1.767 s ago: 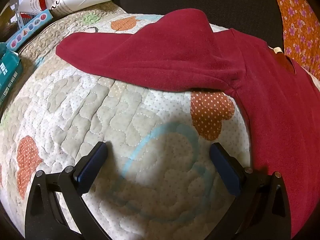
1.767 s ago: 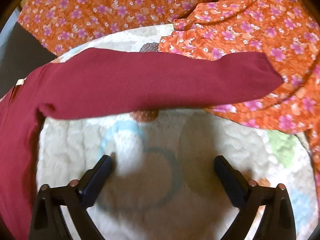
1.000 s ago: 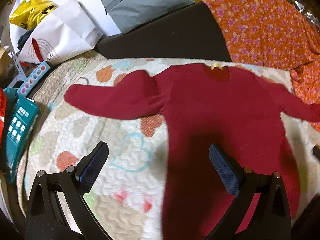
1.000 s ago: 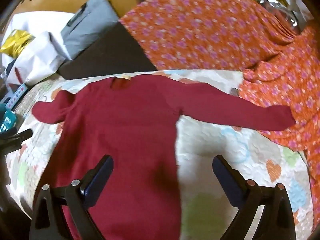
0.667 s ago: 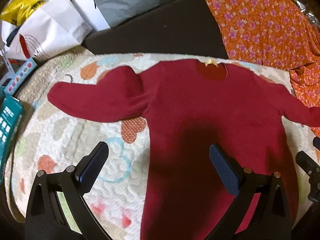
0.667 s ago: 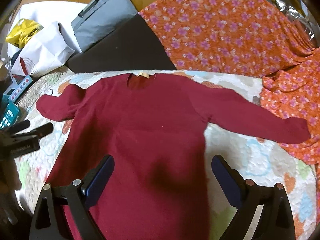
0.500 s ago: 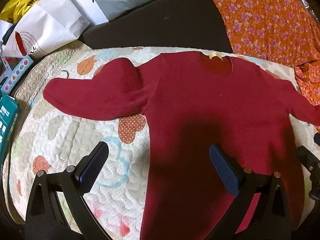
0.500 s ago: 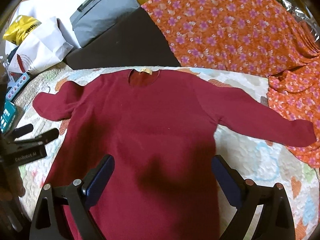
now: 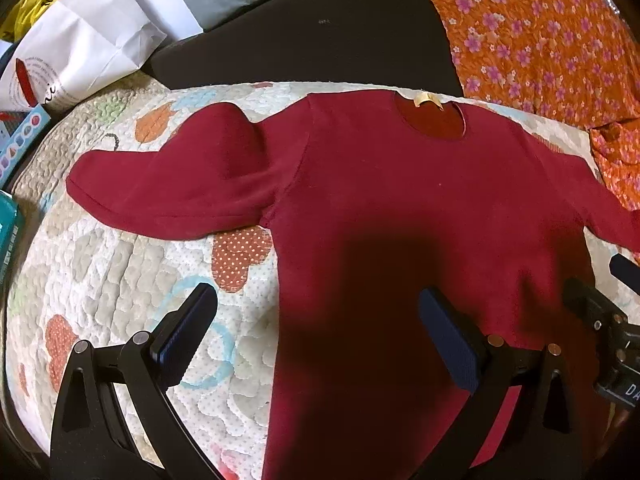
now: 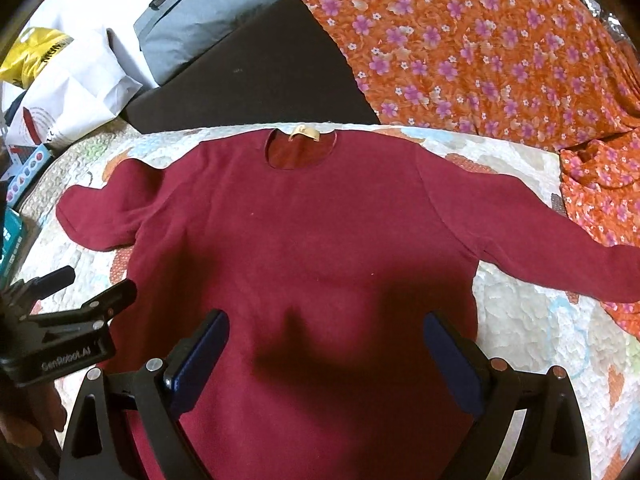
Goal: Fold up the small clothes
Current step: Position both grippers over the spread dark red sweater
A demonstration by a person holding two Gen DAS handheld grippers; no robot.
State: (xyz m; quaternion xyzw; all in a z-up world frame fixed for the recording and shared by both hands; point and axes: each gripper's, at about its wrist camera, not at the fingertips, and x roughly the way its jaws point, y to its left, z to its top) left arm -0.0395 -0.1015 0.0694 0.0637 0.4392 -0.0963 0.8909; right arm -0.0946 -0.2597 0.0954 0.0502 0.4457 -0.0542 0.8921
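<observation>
A dark red long-sleeved top [image 9: 400, 208] lies flat, front up, on a quilted mat [image 9: 100, 264], neck away from me, both sleeves spread out. It also shows in the right wrist view [image 10: 312, 240]. My left gripper [image 9: 318, 320] is open and empty above the top's left side and the mat. My right gripper [image 10: 326, 340] is open and empty above the middle of the top's body. The left gripper also shows in the right wrist view [image 10: 64, 292], at the left edge.
An orange flowered cloth [image 10: 480, 48] lies behind and to the right, under the right sleeve's end. A dark cushion [image 9: 312, 32], a grey bag [image 10: 200, 12] and a white paper bag [image 9: 72, 56] lie behind. Teal boxes [image 9: 8, 224] sit at the mat's left edge.
Both grippers have pulled back and up from the sleeves, then drifted in over the top's body. They stayed open. The top has not moved.
</observation>
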